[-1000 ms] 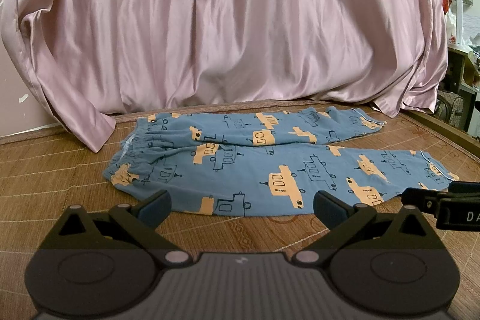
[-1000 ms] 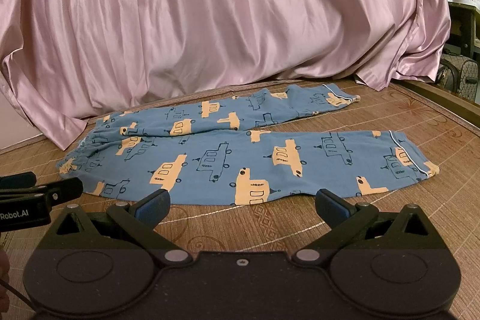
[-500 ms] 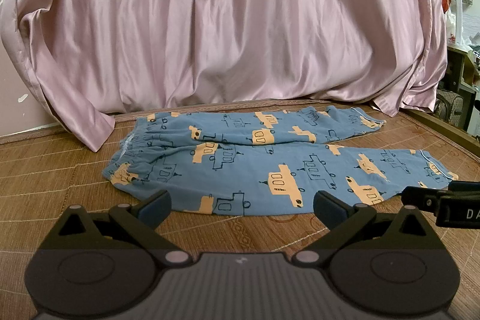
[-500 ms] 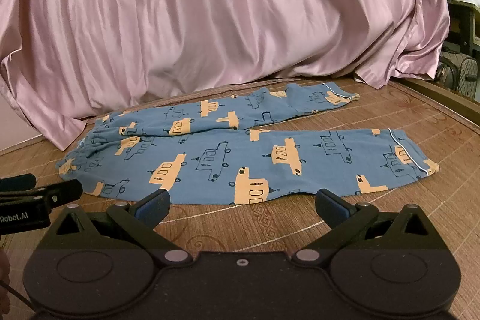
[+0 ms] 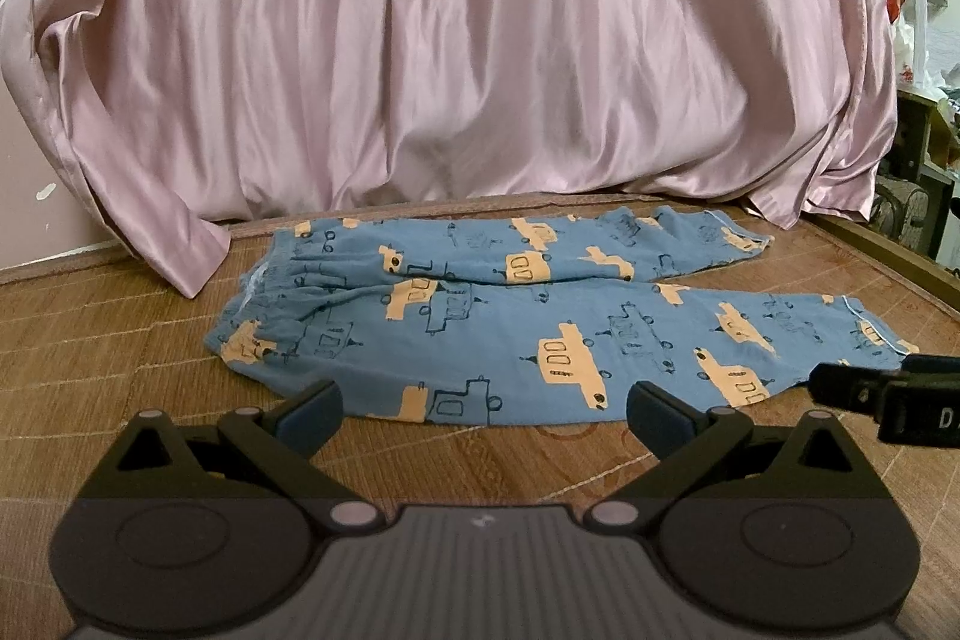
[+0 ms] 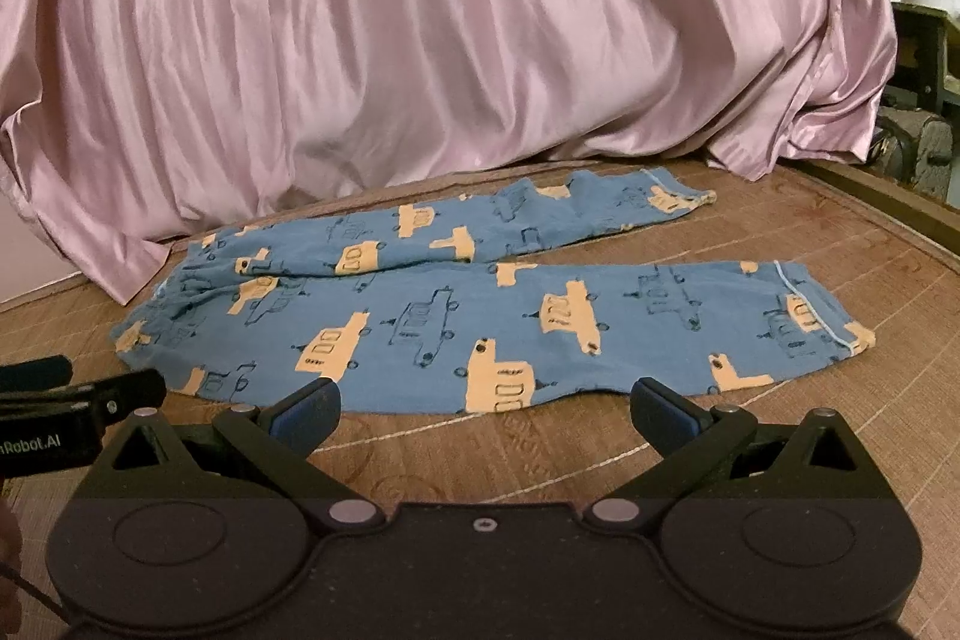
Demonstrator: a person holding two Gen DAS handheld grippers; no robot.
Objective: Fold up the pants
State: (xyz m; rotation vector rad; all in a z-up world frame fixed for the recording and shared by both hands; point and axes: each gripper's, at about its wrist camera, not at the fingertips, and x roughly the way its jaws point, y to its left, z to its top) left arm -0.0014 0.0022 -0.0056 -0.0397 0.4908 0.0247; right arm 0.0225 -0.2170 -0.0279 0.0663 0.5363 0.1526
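Pants (image 5: pixel 540 328) lie flat, unfolded, on woven mat (image 5: pixel 108 340), legs splayed apart. Your left tongs (image 5: pixel 483 409) and right tongs (image 6: pixel 486 406) both spread, empty, just short of near hem. All folds remain.

White lettering "Robot.AI", cut off at the picture's left edge, is read on the side of the left gripper (image 6: pixel 78 388) as seen in the right wrist view. In the left wrist view, the white letters "DA", cut off at the right edge, are seen on the body of the right gripper (image 5: pixel 864 388). No other writing can be read.
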